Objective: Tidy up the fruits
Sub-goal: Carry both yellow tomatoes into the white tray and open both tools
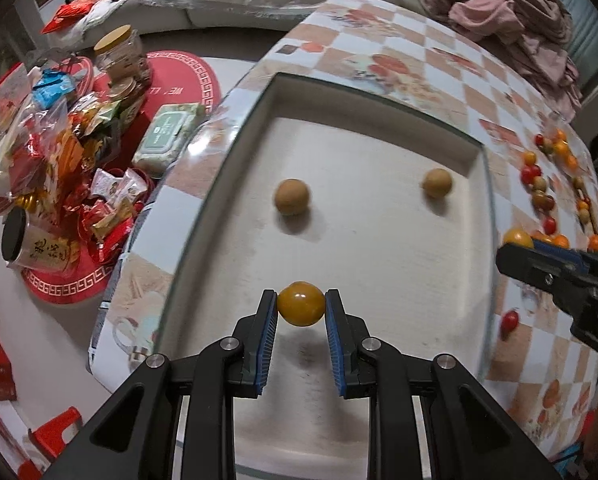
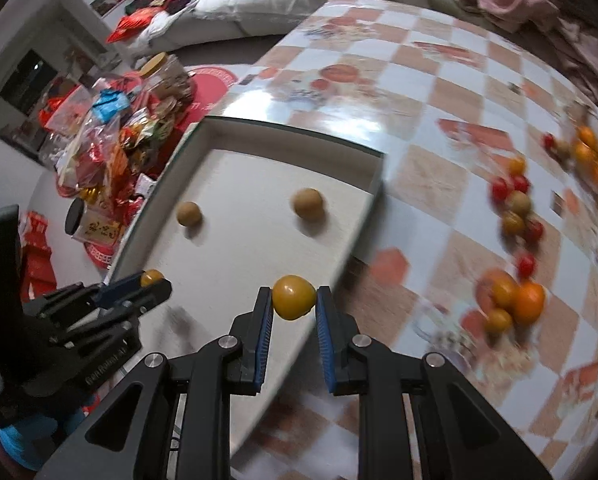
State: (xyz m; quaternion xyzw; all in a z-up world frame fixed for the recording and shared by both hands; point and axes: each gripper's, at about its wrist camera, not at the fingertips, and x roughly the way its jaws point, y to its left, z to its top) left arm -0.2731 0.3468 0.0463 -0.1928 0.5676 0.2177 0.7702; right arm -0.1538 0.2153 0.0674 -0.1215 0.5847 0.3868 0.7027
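My left gripper is shut on a yellow tomato and holds it above the near part of the white tray. Two brown longans lie in the tray. My right gripper is shut on another yellow tomato above the tray's right rim. The left gripper with its tomato also shows in the right wrist view, and the right gripper shows in the left wrist view. Several loose fruits lie on the checkered tablecloth to the right.
Red, yellow and orange fruits are scattered over the tablecloth right of the tray. Left of the table, on the floor, lie snack packets, a jar and a wipes pack. Pink cloth is heaped at the far right.
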